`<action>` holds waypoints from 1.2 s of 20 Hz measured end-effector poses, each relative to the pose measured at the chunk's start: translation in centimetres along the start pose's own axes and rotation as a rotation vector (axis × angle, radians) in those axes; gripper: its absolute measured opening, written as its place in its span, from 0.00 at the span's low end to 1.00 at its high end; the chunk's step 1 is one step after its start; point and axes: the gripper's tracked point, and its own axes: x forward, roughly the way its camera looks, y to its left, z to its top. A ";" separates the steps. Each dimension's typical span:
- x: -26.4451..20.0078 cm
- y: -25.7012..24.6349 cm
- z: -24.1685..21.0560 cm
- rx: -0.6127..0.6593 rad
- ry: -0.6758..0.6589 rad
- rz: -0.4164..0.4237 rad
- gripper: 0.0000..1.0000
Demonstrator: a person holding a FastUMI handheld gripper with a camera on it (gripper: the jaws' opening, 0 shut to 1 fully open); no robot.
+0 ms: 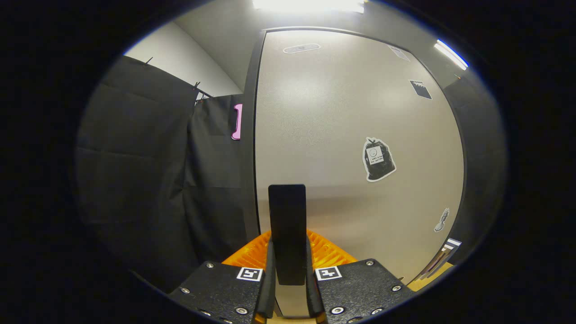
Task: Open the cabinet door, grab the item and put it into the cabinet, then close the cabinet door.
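Cabinet door (355, 135) closed, stickers on front; tongs (288, 270) clamped on its black handle (287, 225).

The gripper (288, 288) had both fingers (270, 279) pressed on the dark upright handle (287, 225) of the pale cabinet door (342, 112), stickers dotting its face.

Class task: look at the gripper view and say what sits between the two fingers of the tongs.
A flat black upright handle stands between the fingers of the tongs, which are clamped on it, before the beige cabinet door.
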 end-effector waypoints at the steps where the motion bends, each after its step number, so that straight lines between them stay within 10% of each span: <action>1: -0.2 0.1 0.0 0.000 0.004 0.008 0.27; 24: -12.3 -4.2 1.2 0.023 0.104 0.201 0.27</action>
